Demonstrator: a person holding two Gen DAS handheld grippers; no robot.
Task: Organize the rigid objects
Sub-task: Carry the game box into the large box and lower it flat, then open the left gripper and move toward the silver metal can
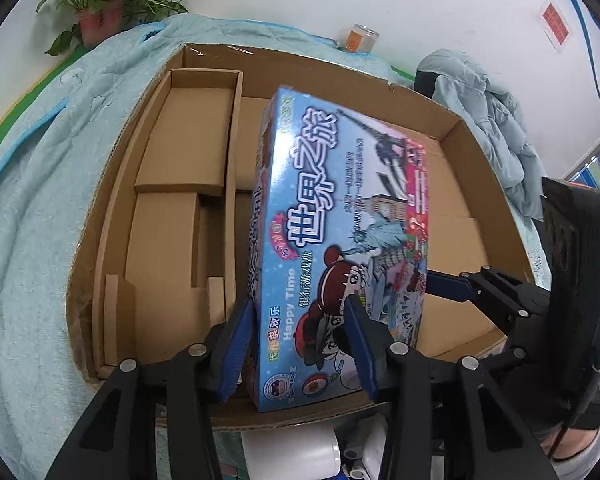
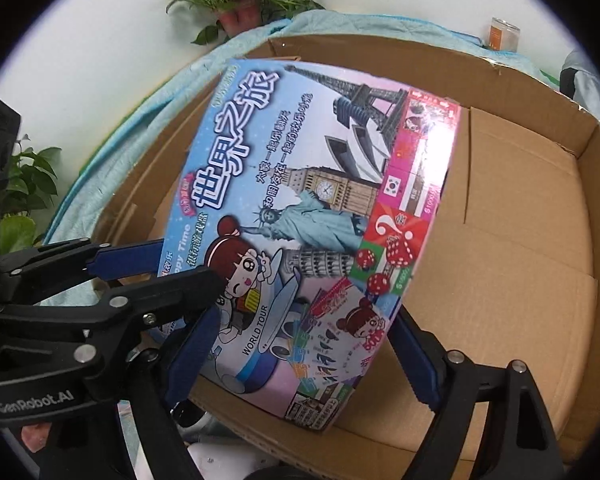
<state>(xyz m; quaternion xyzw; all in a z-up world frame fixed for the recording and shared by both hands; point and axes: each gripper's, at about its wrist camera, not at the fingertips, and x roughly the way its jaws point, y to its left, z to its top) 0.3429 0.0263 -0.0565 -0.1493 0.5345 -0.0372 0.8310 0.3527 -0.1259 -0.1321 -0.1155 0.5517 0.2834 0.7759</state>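
Cardboard tray (image 1: 456,136) on blue quilt (image 1: 40,128) beside potted plant (image 1: 100,0); both jaws clamped on board-game box (image 1: 332,240).

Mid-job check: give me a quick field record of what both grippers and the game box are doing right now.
held item: board game box, tilted, over the cardboard carton
left gripper: shut on the near left edge of the box
right gripper: spans the box's near end, one finger on each side; contact looks firm
carton contents: cardboard divider insert along its left side
carton support: light blue blanket
background: potted plant, glass jar by the wall
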